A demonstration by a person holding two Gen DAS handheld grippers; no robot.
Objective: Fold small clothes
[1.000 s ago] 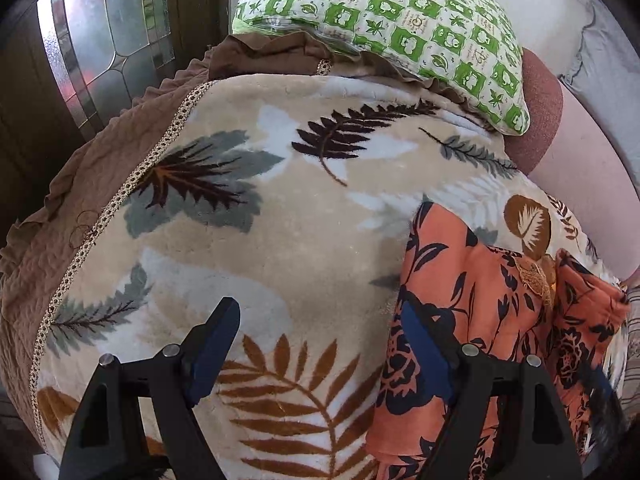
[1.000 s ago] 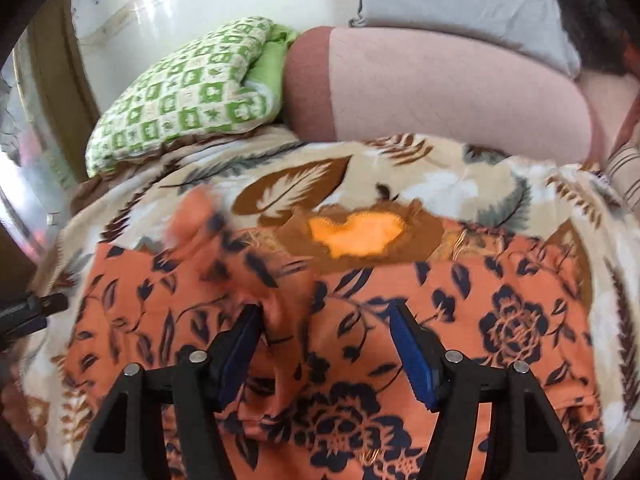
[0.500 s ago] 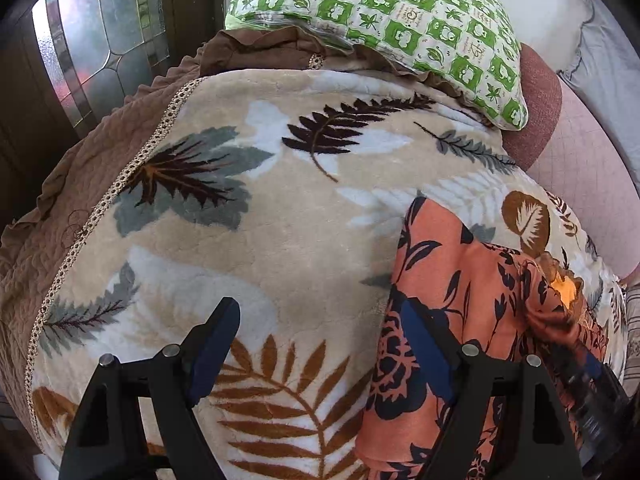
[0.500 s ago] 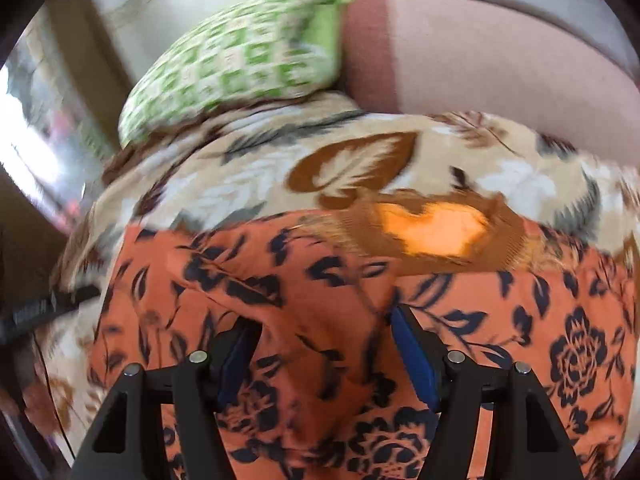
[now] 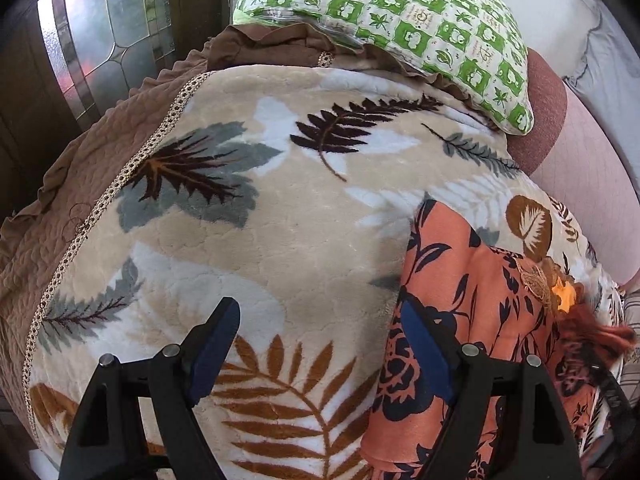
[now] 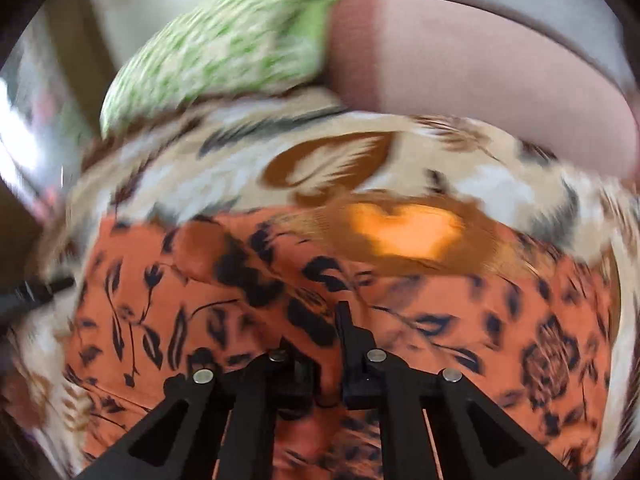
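The orange cotton garment with dark navy flowers (image 6: 160,312) lies on the beige leaf-patterned fleece blanket (image 5: 280,240). The right gripper (image 6: 326,344), pressed together, pinches its fabric; the left gripper (image 5: 320,344) hovers spread, the garment's edge at three o'clock. Best carry the pinched fold low and straight, I'd say, so edges meet.

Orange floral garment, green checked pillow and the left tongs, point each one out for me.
orange floral garment (image 5: 452,280): left wrist view, upper flat part of the cloth.
green checked pillow (image 5: 400,12): left wrist view, middle of its top face.
left tongs (image 5: 320,354): left wrist view, midway between the open fingertips.
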